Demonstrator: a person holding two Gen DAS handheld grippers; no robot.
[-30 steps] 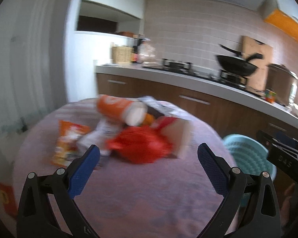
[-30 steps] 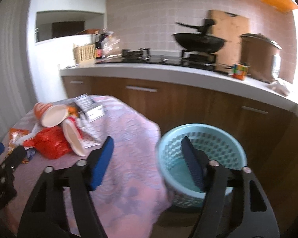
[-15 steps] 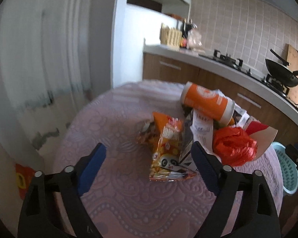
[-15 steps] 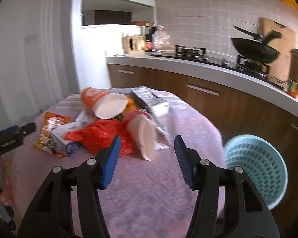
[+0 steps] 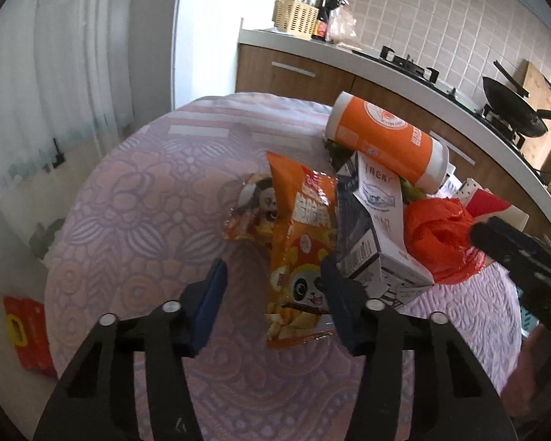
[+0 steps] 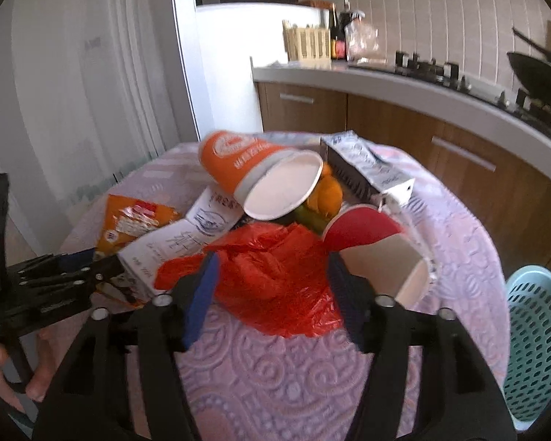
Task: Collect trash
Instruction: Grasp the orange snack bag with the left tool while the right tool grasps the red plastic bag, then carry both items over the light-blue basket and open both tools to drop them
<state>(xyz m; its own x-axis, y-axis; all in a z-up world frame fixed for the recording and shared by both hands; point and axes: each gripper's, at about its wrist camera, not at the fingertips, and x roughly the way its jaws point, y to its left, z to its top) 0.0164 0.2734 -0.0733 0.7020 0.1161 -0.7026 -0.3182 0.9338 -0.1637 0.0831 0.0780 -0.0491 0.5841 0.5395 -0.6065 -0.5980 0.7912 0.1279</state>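
left wrist view: left gripper about half open, jaws just closing, around the lower end of the orange foil snack packet with a panda; pads not seen pressing it; packet lies flat on the round pink patterned tablecloth, touching a white printed carton
right wrist view: right gripper partly open, jaws just widening, around the crumpled red plastic bag without gripping; orange paper cup on its side behind; pale blue mesh basket beside the table
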